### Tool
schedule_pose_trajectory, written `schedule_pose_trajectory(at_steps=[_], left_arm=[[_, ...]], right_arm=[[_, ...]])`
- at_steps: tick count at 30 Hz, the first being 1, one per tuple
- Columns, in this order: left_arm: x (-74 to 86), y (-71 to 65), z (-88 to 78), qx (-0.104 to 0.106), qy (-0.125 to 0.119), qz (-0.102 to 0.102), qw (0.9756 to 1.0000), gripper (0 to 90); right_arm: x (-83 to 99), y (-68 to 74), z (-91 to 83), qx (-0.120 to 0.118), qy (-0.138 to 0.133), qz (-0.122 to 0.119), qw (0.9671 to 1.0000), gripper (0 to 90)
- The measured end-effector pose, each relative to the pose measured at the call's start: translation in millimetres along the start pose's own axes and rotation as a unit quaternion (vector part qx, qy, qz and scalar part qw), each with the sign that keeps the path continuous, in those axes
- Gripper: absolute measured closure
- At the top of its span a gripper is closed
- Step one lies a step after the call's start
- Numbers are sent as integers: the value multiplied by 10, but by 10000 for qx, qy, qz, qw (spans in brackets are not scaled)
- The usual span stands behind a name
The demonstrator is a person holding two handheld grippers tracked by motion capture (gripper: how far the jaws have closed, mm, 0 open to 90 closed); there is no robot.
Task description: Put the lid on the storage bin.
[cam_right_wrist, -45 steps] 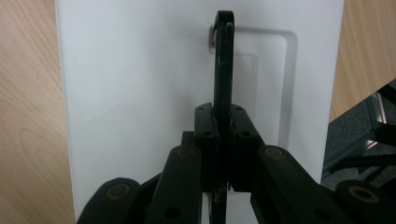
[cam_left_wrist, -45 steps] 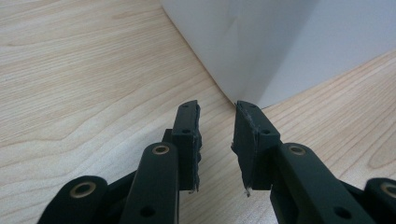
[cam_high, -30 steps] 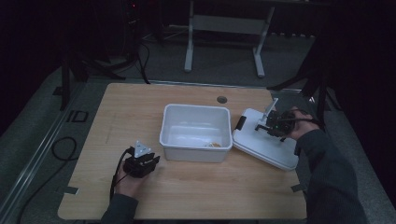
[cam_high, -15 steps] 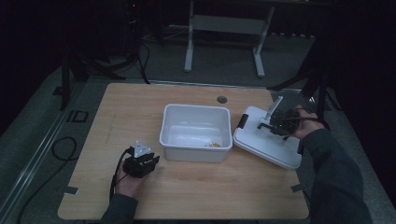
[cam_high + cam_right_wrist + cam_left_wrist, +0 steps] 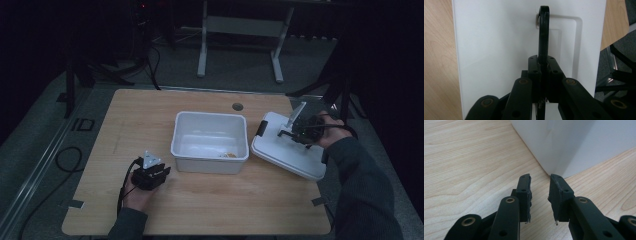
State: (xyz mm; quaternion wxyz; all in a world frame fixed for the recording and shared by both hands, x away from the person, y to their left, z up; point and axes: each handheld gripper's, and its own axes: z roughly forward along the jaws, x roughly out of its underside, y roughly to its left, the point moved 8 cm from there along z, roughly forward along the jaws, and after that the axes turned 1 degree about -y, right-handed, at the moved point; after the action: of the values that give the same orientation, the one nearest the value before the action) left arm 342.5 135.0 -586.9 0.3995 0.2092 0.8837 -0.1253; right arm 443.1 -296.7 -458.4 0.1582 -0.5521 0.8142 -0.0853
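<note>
A white bin [image 5: 210, 116] stands in the middle of the wooden table [image 5: 140, 120]. Its white lid [image 5: 292, 160] lies to the right of it, partly over the table's right edge. My right gripper [image 5: 290, 134] is shut on the lid's black handle [image 5: 543, 30], which stands upright between the pads over the lid [image 5: 494, 50]. My left gripper [image 5: 165, 169] rests on the table by the bin's front left corner. Its jaws [image 5: 540, 182] stand slightly apart with nothing between them, and point at the bin's wall [image 5: 574, 142].
Something small and orange [image 5: 229, 155] lies on the bin's floor. A black clip [image 5: 261, 128] sits on the lid's left end. A round hole [image 5: 238, 106] is in the table behind the bin. A stand's legs [image 5: 240, 50] are on the floor beyond.
My right gripper has shifted slightly to the right with the lid's handle in it. The left gripper has stayed still.
</note>
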Motion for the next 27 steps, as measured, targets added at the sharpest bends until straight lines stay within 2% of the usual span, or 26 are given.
schedule_pose_trajectory(at_steps=[11, 27], left_arm=[[0, -1, -1, 2, -1, -3, 10000, 707], [-1, -8, 8, 6, 4, 13, 10000, 707]], right_arm=[[-6, -6, -43, -3, -7, -68, 10000, 845], [-51, -44, -194, 56, -114, -126, 9998, 845]])
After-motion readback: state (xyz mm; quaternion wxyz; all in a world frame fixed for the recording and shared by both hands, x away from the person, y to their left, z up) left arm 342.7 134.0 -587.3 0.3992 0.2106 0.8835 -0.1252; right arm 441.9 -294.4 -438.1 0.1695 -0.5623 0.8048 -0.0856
